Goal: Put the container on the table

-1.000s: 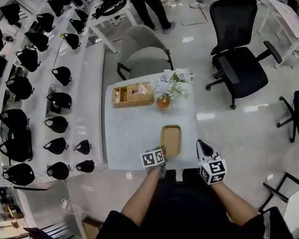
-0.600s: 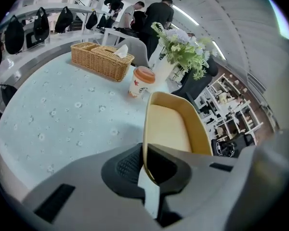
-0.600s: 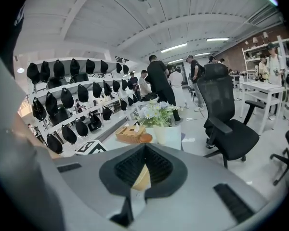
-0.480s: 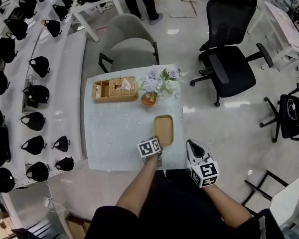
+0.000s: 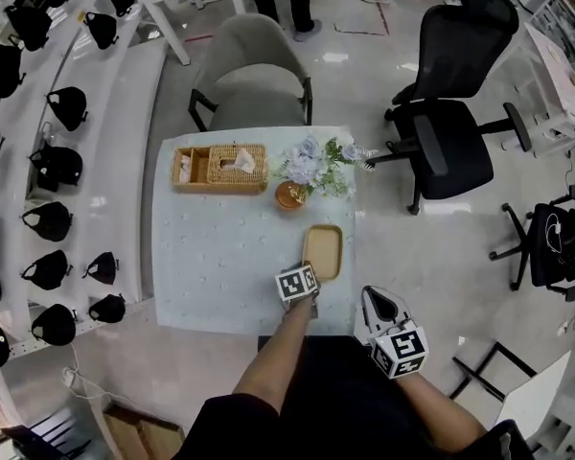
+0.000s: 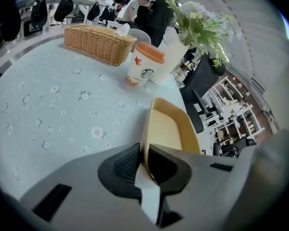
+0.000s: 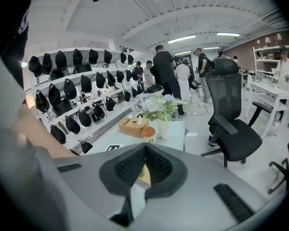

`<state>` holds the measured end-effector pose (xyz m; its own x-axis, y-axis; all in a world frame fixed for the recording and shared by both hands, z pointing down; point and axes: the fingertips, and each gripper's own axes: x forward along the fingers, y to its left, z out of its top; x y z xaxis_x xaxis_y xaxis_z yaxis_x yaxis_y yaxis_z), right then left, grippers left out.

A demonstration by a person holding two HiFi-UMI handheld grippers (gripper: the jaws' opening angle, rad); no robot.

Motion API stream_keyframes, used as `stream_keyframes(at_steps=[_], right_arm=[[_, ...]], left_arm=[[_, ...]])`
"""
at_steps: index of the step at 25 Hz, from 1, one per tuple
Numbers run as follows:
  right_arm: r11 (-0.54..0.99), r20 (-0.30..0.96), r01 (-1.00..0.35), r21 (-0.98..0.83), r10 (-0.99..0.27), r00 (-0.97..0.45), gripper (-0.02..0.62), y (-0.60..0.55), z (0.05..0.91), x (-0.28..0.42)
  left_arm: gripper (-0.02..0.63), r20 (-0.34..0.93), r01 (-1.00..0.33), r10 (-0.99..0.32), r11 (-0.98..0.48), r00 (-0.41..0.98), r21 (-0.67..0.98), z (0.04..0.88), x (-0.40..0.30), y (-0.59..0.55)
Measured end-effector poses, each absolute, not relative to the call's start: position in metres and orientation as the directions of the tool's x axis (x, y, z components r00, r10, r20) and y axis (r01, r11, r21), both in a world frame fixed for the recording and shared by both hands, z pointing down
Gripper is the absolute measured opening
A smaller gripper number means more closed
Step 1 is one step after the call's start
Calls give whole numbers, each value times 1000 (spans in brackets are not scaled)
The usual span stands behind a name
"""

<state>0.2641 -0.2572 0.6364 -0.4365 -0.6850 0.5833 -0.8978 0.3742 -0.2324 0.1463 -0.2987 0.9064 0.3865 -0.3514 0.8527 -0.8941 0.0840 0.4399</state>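
Container (image 6: 166, 129) rim clenched in left tool (image 6: 143, 163), at tabletop (image 5: 220, 257) right edge; bare surface left of tool. Right tool (image 7: 144, 165) clenched, empty.

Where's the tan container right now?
The container is at the table's near right edge in the head view, its rim pinched in the left claw, coffee cup just beyond.

Left gripper (image 6: 143, 154) clamped on rim of yellow container (image 6: 167, 129), flower-print table (image 6: 48, 105), coffee cup (image 6: 143, 65), wicker basket (image 6: 98, 43)
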Motion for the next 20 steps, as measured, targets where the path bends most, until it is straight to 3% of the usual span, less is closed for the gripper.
stream_keyframes(at_steps=[5, 11, 20], right_arm=[[364, 602, -904, -225, -678, -423, -2, -251, 639, 270], [345, 596, -908, -237, -687, -416, -2, -242, 640, 277], [337, 557, -899, -279, -706, -438, -2, -230, 635, 271]], left_arm=[[30, 853, -895, -357, 89, 380, 436, 916, 146, -297], [186, 823, -866, -366, 81, 434, 493, 913, 154, -300], [202, 744, -884, -513, -66, 428, 462, 847, 132, -302]])
